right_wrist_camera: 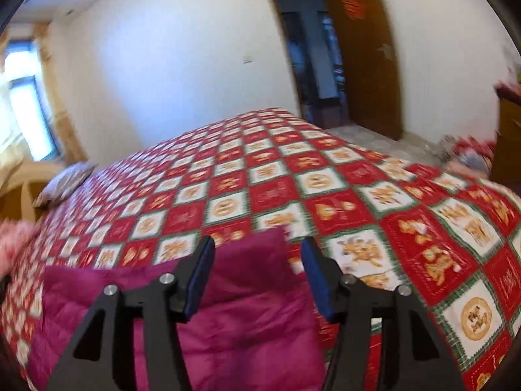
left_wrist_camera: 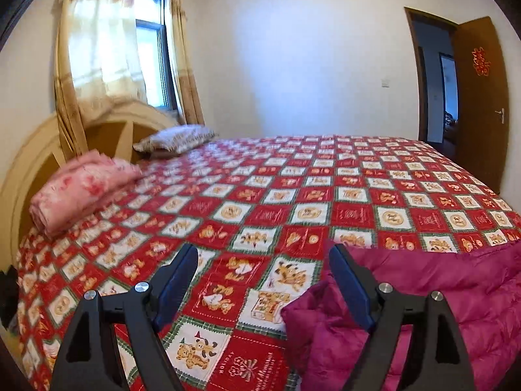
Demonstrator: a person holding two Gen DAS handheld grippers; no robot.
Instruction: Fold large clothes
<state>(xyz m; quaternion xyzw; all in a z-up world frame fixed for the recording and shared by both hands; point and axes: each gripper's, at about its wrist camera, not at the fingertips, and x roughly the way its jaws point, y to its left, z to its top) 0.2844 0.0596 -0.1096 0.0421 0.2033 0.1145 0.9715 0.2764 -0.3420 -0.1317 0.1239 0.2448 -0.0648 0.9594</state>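
Both grippers — left point(left_wrist_camera: 263, 260), right point(right_wrist_camera: 257, 251) — hover, jaws spread (gripping nothing), over the magenta jacket point(right_wrist_camera: 234, 309).

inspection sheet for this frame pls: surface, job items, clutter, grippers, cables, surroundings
Surface: bed with red checked bedspread, laid flat.
Job's things: magenta quilted jacket on the near edge of the bed, lying loose, not gripped.
Clutter: folded pink blanket and patterned pillow at the headboard end, apart from the jacket.
Grippers: left hand-held gripper open above the bedspread beside the jacket; right hand-held gripper open over the jacket, holding nothing.
Cables: nothing seen.
Surroundings: curtained window, white wall, open brown door past the bed; right wrist view is motion-blurred.
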